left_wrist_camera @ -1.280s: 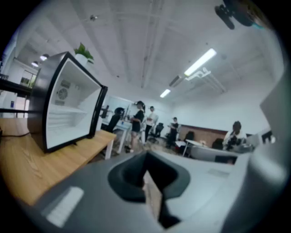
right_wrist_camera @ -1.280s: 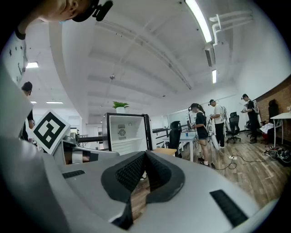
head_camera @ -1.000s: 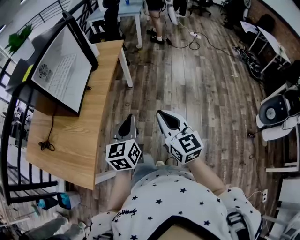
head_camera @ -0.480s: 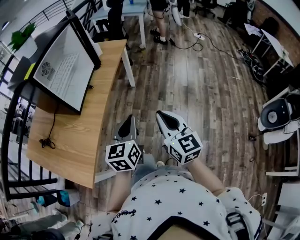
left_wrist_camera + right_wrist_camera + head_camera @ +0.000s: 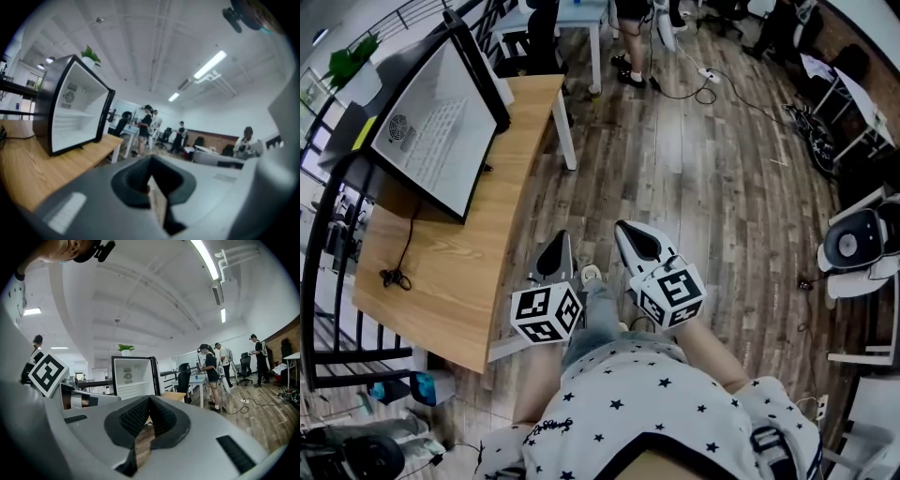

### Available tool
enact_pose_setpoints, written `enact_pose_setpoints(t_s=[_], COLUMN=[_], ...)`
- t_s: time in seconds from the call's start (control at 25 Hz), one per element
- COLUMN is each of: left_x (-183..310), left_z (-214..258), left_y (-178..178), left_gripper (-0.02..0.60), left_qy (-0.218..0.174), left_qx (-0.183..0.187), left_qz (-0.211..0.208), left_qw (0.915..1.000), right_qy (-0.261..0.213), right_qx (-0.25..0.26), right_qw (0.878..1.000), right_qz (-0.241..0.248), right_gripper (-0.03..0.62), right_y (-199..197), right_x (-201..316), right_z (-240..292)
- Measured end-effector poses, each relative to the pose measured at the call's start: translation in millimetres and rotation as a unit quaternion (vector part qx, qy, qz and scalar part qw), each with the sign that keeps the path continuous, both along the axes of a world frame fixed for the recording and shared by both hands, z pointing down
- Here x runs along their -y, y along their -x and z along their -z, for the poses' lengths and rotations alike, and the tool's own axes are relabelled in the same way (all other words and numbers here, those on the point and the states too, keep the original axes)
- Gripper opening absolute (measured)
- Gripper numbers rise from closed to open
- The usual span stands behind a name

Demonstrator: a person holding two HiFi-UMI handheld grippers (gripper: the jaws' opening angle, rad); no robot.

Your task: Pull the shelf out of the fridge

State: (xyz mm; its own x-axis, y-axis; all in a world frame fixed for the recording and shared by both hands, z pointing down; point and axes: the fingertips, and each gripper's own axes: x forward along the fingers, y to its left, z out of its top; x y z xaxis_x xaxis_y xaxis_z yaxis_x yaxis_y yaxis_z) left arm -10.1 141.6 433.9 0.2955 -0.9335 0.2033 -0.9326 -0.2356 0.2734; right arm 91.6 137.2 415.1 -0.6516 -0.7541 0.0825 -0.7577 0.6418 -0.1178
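A black mini fridge [image 5: 431, 131] with a white inside stands open on the wooden table [image 5: 478, 272] at the left of the head view. In the left gripper view its white shelf [image 5: 75, 114] runs across the middle of the fridge [image 5: 70, 105]; the right gripper view shows the fridge [image 5: 133, 376] straight ahead with the shelf [image 5: 132, 386] inside. My left gripper [image 5: 555, 246] and right gripper [image 5: 630, 232] hang side by side over the floor, well short of the fridge. Both are shut and hold nothing, as the left gripper [image 5: 151, 180] and right gripper [image 5: 150, 404] show in their own views.
A black cable [image 5: 394, 277] lies on the table. A dark railing [image 5: 319, 309] runs along its left side. People stand at a far white desk [image 5: 572, 14]. Cables [image 5: 703, 75] trail on the wood floor, and a chair [image 5: 853, 234] stands at the right.
The view has shifted slightly towards the fridge and table. A leg and shoe now show between the two grippers. Both grippers stay shut and side by side.
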Motion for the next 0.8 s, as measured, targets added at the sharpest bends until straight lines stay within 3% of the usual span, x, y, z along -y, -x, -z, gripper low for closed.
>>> enact_pose_setpoints(t_s=[0.8], left_x=[91.7], left_z=[-11.5], left_y=[-4.4], left_gripper=[0.005], left_qy=[0.007], left_qx=[0.000], left_qz=[-0.033], left_qw=[0.9994], right_qy=[0.022], right_qx=[0.000], right_qw=[1.000], right_qz=[-0.021], right_gripper=[0.020], right_y=[-3.0], right_x=[89.2], right_z=[-9.3])
